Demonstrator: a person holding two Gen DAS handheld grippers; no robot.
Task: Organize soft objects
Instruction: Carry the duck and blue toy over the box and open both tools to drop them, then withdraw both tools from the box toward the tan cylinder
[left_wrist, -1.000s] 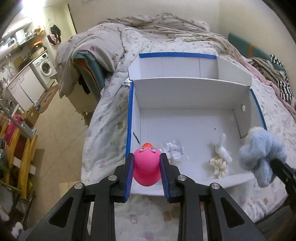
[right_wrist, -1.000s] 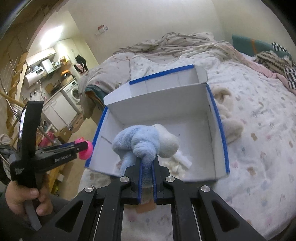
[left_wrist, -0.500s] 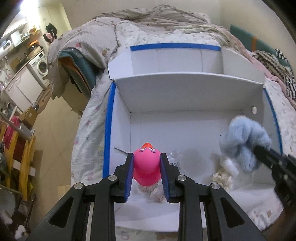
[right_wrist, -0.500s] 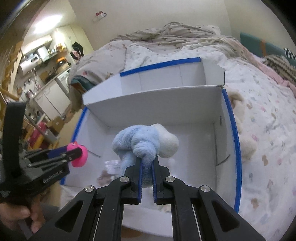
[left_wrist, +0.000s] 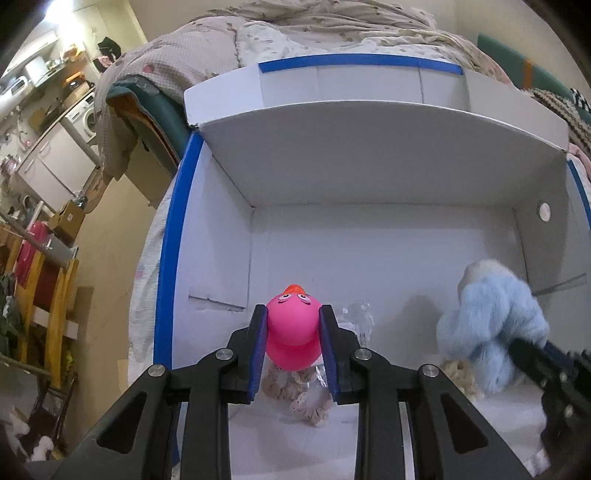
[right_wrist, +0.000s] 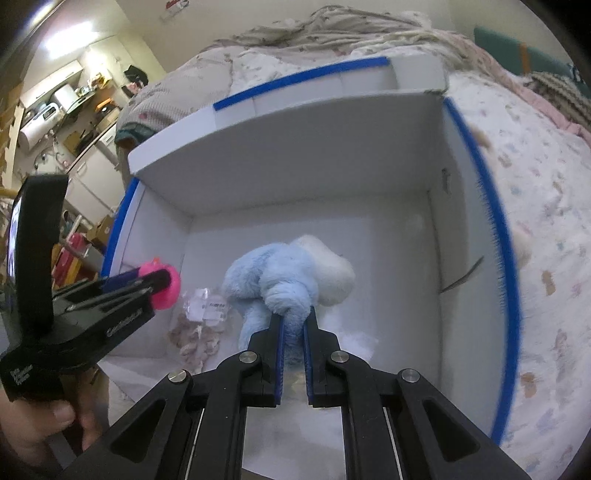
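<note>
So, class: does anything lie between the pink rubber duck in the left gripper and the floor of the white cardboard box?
Yes. The pink rubber duck hangs over a beige knitted scrunchie and a clear plastic packet on the white cardboard box floor. Bare floor lies farther in.

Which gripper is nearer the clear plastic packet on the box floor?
Left. The left gripper, shut on the pink duck, hangs right beside the clear plastic packet; the right gripper, shut on the blue plush, is farther right.
</note>
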